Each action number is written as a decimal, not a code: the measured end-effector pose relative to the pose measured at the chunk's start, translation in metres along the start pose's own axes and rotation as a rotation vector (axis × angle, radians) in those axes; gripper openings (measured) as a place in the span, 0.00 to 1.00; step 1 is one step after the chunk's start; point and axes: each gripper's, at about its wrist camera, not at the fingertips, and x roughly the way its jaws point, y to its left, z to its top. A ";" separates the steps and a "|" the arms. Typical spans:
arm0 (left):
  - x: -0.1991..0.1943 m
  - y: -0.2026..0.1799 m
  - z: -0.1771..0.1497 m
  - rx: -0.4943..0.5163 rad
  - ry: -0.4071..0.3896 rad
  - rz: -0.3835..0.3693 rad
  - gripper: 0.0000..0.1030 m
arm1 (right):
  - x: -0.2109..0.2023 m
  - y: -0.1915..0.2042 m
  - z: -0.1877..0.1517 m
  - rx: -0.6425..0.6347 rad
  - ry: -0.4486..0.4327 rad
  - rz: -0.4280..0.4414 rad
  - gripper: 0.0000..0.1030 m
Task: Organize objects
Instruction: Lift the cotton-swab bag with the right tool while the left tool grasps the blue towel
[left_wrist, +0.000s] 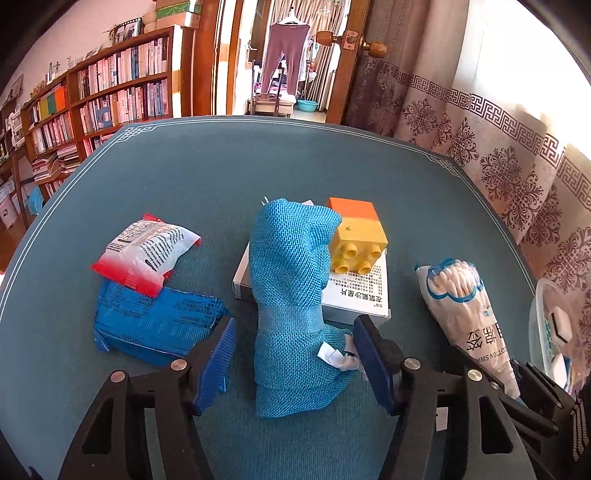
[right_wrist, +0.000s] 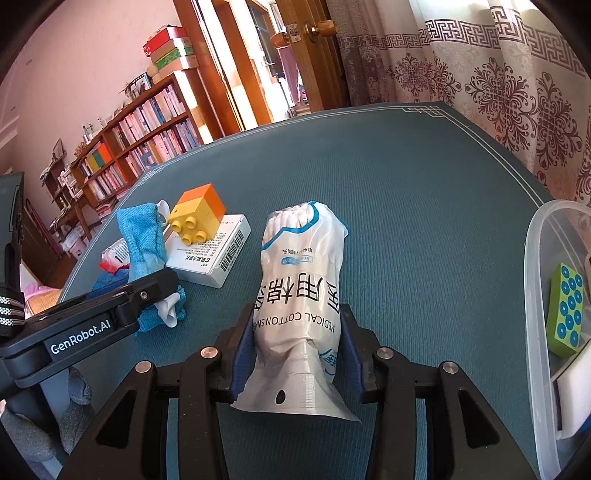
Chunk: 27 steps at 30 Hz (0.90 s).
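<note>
A blue mesh cloth (left_wrist: 288, 266) with a white tag lies draped over the edge of a white box (left_wrist: 354, 295). My left gripper (left_wrist: 295, 347) straddles the cloth's near end. Its right pad touches the tag side, while its left pad stands clear of the fabric. A yellow and orange brick (left_wrist: 356, 236) rests on the box. My right gripper (right_wrist: 299, 332) is shut on a white bag of medical cotton swabs (right_wrist: 299, 266), which lies on the blue mat (right_wrist: 406, 184). In the right wrist view the cloth (right_wrist: 140, 236), the brick (right_wrist: 195, 218) and the box (right_wrist: 210, 258) sit at the left.
A red and white packet (left_wrist: 147, 251) leans on a blue packet (left_wrist: 155, 325) left of the cloth. A clear plastic bin (right_wrist: 535, 258) at the right edge holds a green block with blue dots (right_wrist: 567, 310). Curtains hang behind the table, and bookshelves stand at the left.
</note>
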 end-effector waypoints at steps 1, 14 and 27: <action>0.000 0.000 0.000 -0.002 -0.002 -0.007 0.63 | 0.000 0.000 0.000 0.000 0.000 0.000 0.43; -0.020 0.001 -0.005 -0.005 -0.044 -0.046 0.37 | 0.000 0.000 -0.001 0.000 0.000 -0.001 0.43; -0.032 -0.004 -0.027 0.028 -0.031 -0.014 0.37 | -0.001 0.001 -0.001 0.000 0.000 -0.001 0.43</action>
